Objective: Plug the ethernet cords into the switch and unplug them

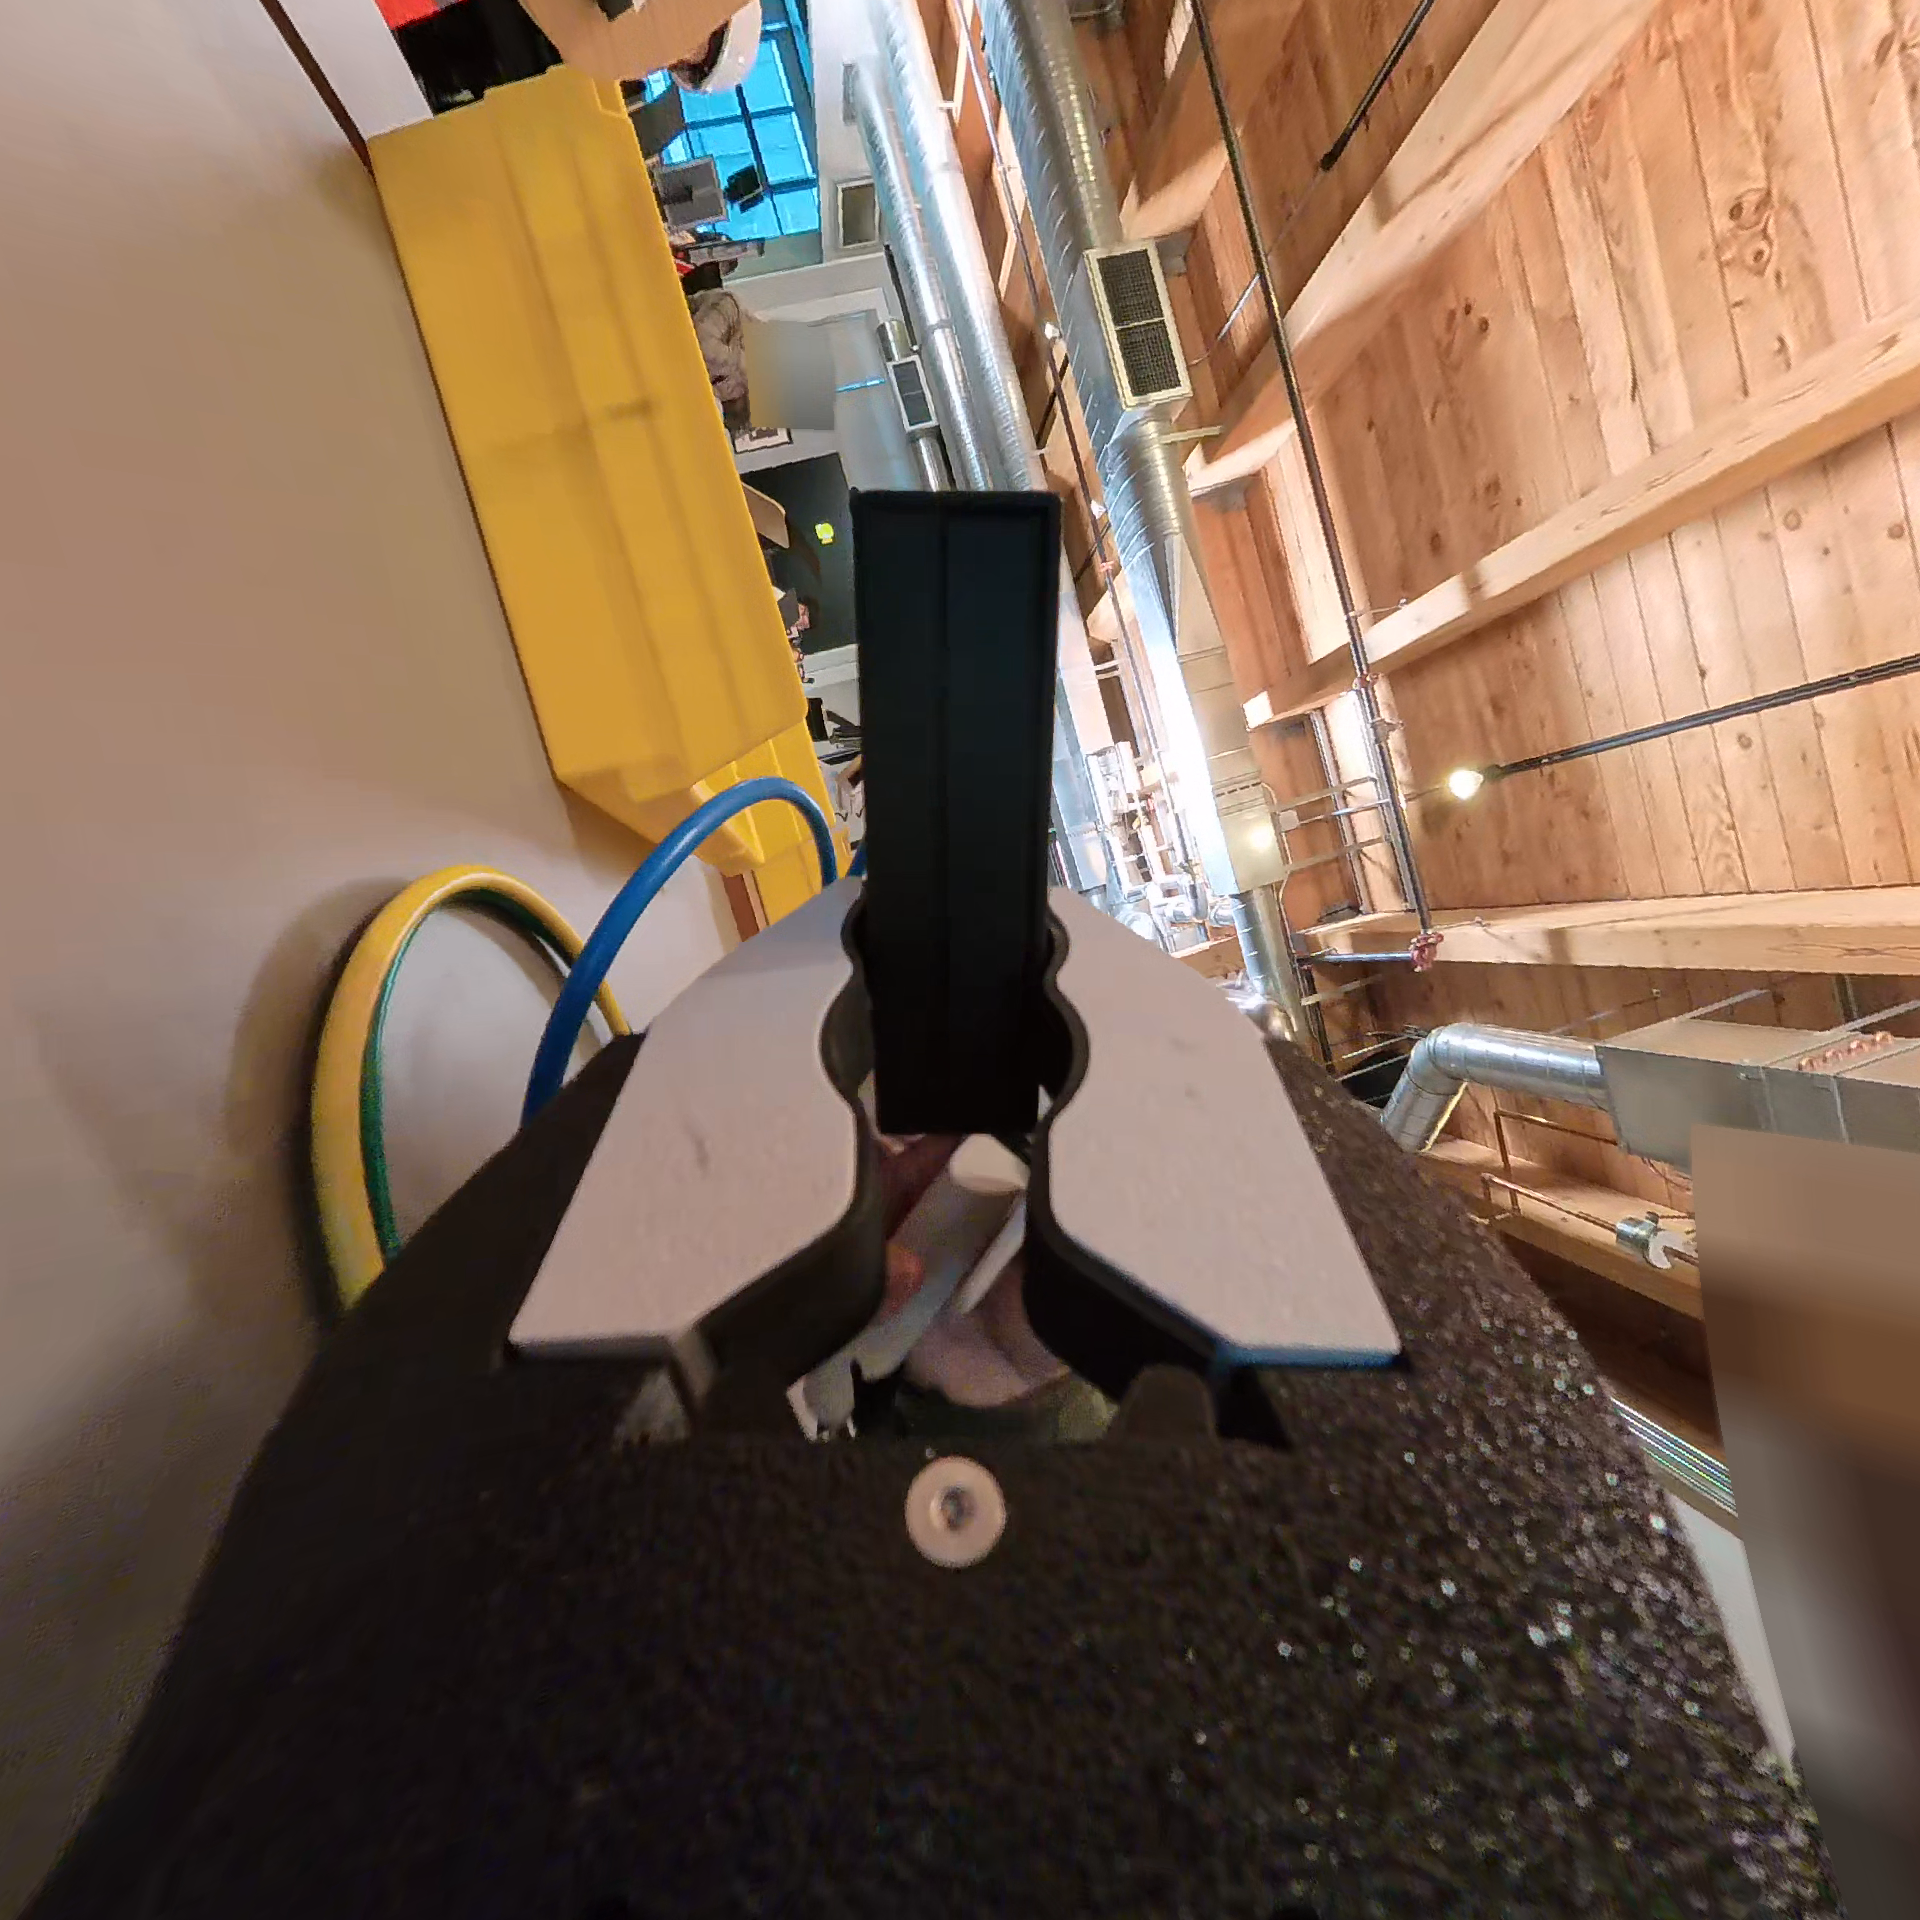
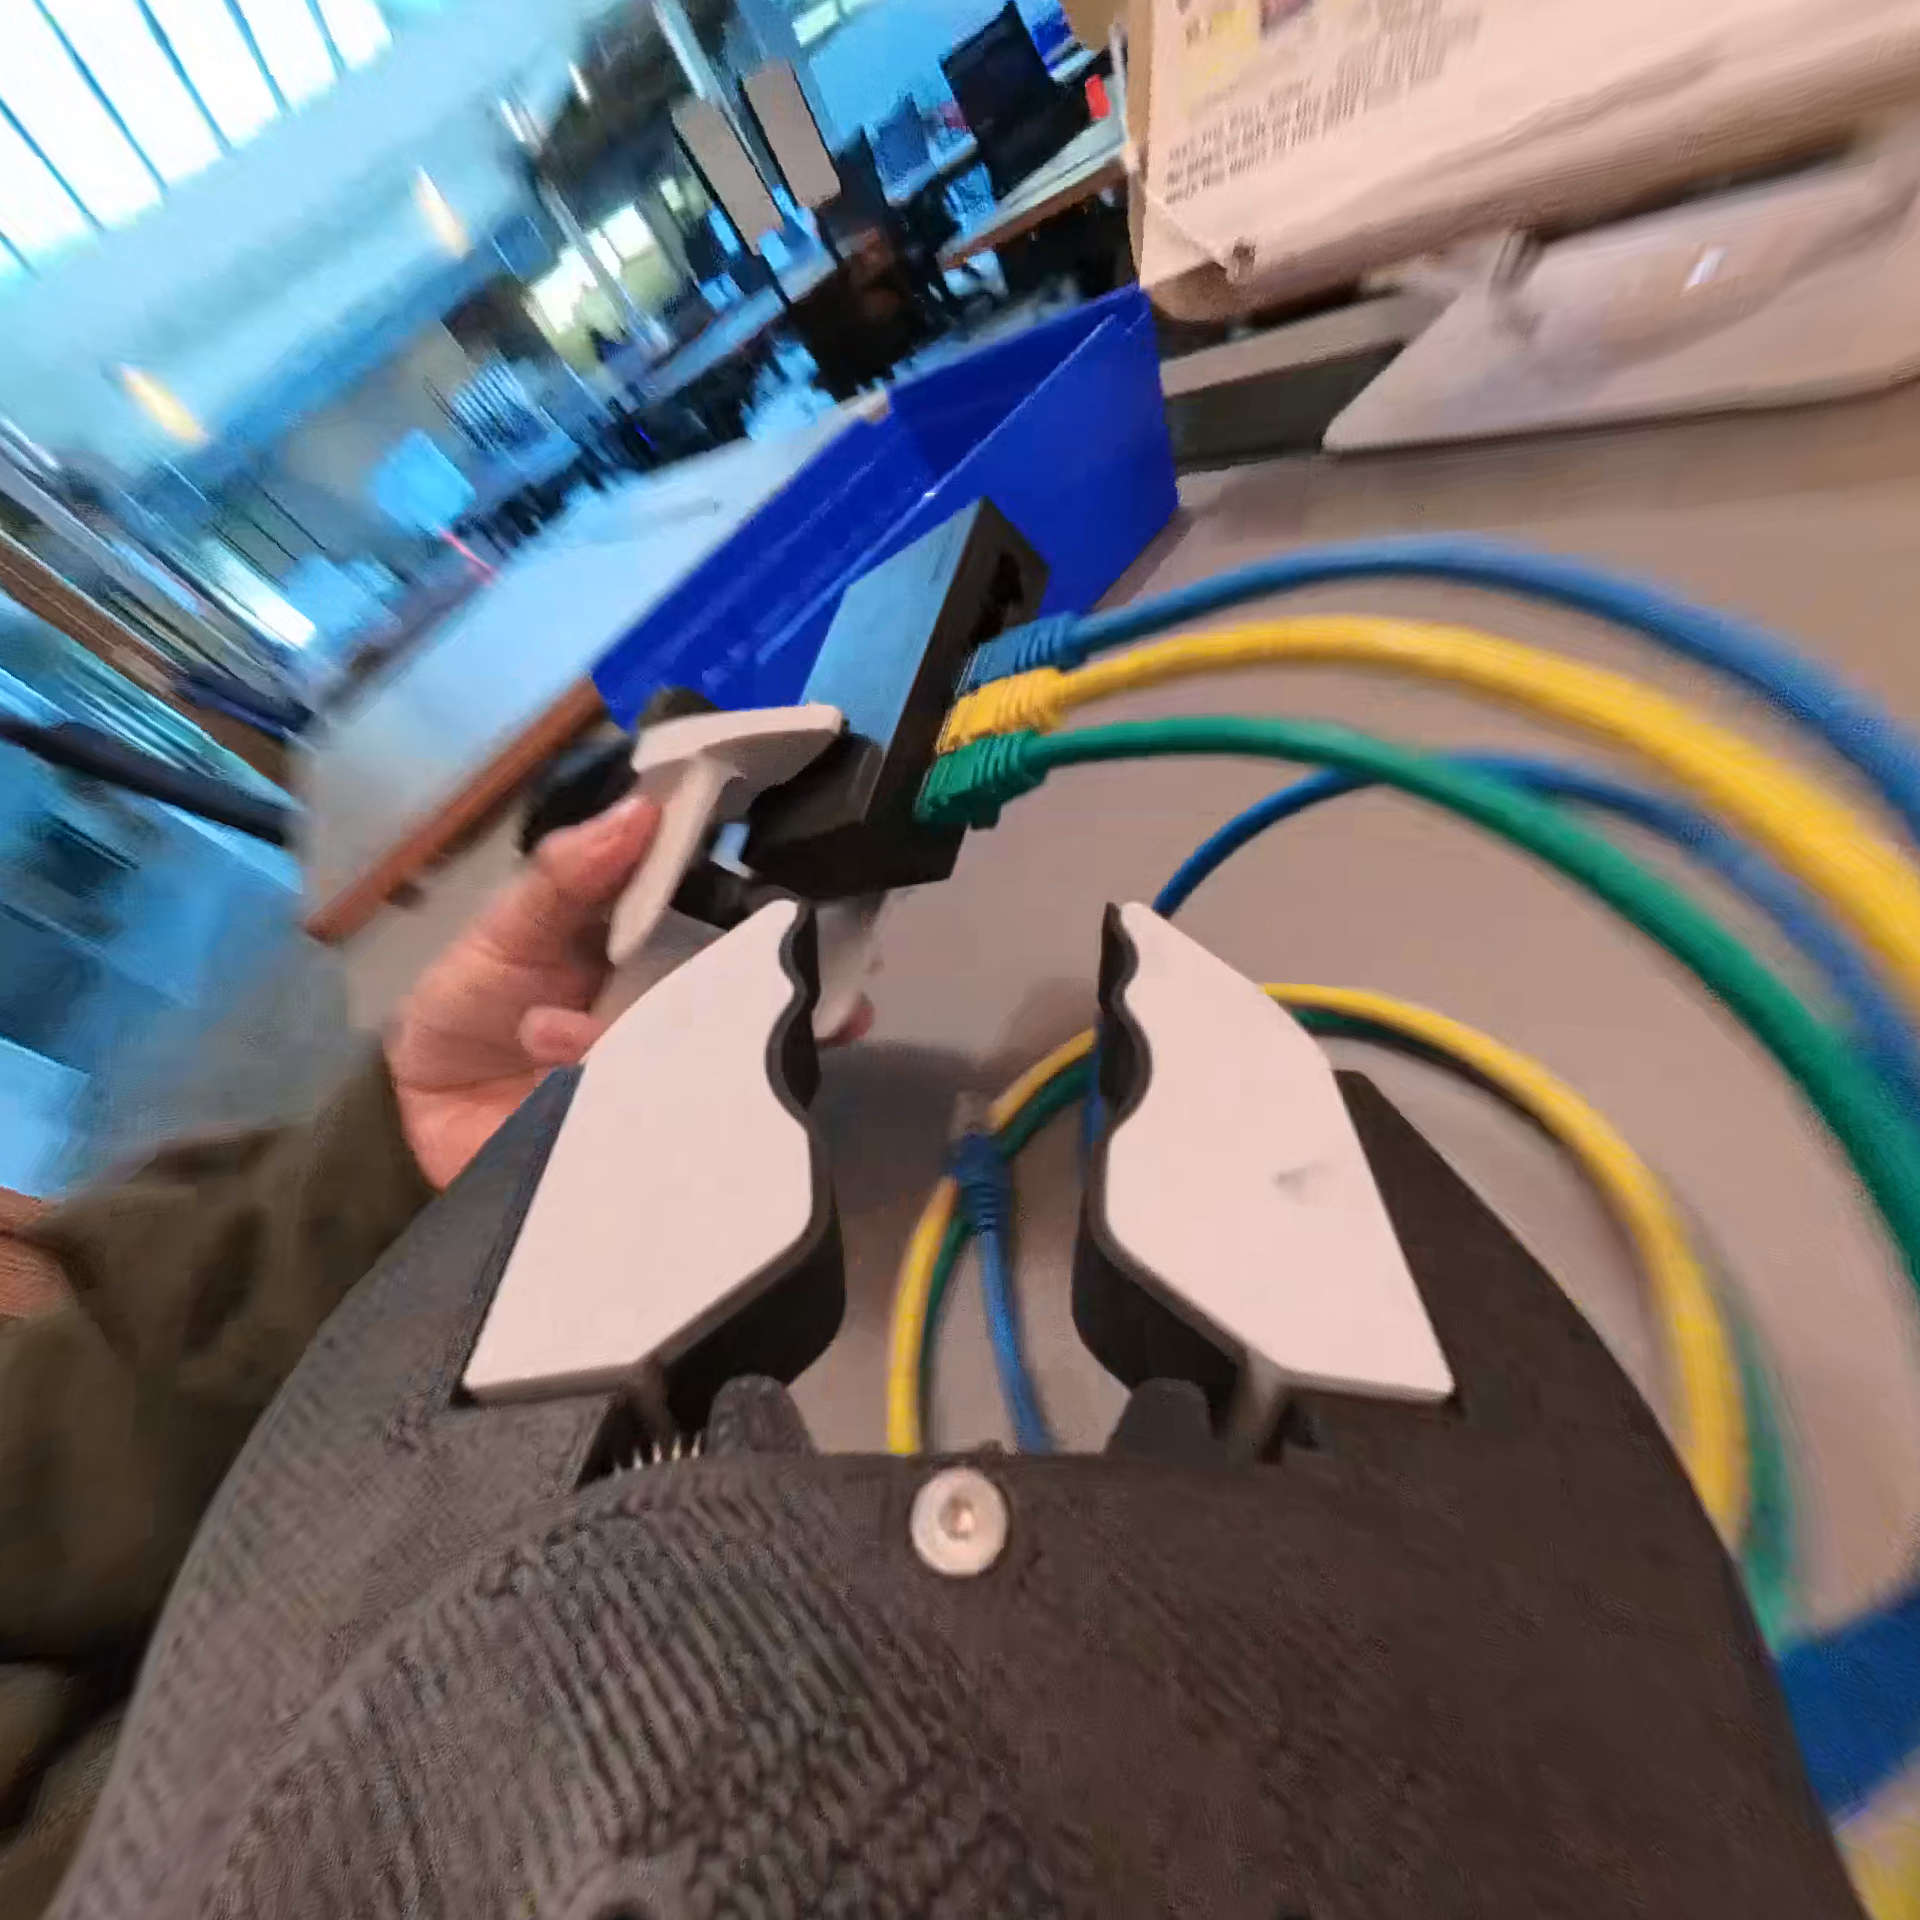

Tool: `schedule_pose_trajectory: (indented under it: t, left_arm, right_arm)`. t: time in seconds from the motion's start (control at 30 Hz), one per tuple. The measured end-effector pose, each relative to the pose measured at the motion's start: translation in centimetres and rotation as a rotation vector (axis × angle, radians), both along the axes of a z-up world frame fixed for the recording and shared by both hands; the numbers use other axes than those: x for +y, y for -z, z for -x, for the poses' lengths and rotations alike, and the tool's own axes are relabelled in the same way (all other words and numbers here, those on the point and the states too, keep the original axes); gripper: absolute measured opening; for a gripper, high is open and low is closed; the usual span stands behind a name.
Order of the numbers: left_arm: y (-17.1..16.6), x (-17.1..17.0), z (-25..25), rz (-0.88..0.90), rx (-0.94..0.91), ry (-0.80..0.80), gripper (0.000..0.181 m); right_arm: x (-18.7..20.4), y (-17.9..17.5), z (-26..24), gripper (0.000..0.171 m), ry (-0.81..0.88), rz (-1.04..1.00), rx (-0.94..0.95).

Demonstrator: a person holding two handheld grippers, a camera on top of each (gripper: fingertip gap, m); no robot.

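My left gripper (image 1: pixel 954 940) is shut on the black switch (image 1: pixel 951 769) and holds it up off the table. In the right wrist view the switch (image 2: pixel 894 675) has a blue plug (image 2: pixel 1023 644), a yellow plug (image 2: pixel 1008 707) and a green plug (image 2: pixel 977 779) seated side by side in its ports. My right gripper (image 2: pixel 956 920) is open and empty, just below and in front of the switch. A loose blue plug (image 2: pixel 977 1174) lies on the table between its fingers. The blue cord (image 1: pixel 665 914) and yellow cord (image 1: pixel 353 1039) loop at the left of the left wrist view.
A blue bin (image 2: pixel 1039 457) stands behind the switch, and a yellow bin (image 1: pixel 582 416) is on the table (image 1: pixel 156 623). A paper-wrapped box (image 2: pixel 1455 125) is at the back right. Coiled cords (image 2: pixel 1621 1164) lie on the table. A hand (image 2: pixel 499 997) holds the left gripper. Spacing between my two grippers at the tips: around 5 cm.
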State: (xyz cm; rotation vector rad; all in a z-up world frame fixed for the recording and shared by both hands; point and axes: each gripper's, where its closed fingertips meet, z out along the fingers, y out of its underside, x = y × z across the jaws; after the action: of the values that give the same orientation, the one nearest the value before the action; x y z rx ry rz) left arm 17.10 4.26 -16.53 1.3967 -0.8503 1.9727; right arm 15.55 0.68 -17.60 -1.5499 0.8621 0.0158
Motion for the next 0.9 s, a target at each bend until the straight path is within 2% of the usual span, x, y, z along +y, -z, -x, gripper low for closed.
schedule_pose_trajectory:
  t: [0.03, 0.1, 0.17, 0.23, 0.3, 0.37, 0.57, 0.9]
  left_arm:
    - [0.1, 0.0, 0.1, 0.004, -0.005, 0.003, 0.027]
    - [0.5, -0.1, 0.4, 0.005, -0.009, 0.006, 0.027]
    - [0.7, -0.1, 0.6, 0.005, -0.016, 0.008, 0.027]
    - [0.9, -0.2, 0.7, -0.003, -0.025, 0.003, 0.027]
    - [1.0, -0.4, 0.7, -0.014, -0.017, -0.012, 0.027]
    - [1.1, -0.7, 0.8, -0.015, -0.013, -0.009, 0.027]
    - [1.6, -0.9, 0.8, -0.031, 0.007, 0.001, 0.027]
    - [1.9, -1.0, 0.7, 0.006, -0.021, -0.009, 0.027]
  right_arm:
    - [0.4, 0.1, 0.2, 0.051, -0.008, -0.112, 0.09]
    - [0.6, -0.4, 0.1, 0.048, 0.002, -0.348, 0.219]
    - [0.5, -0.2, -0.3, 0.024, 0.027, -0.475, 0.295]
    - [0.8, 0.6, -0.5, 0.024, 0.047, -0.493, 0.321]
    - [1.0, 0.8, -0.6, 0.036, 0.074, -0.514, 0.326]
    - [1.0, 0.8, -1.0, 0.025, 0.117, -0.535, 0.319]
    - [1.1, 0.9, -1.1, 0.015, 0.163, -0.575, 0.317]
    - [1.1, 1.1, -1.3, 0.014, 0.186, -0.62, 0.329]
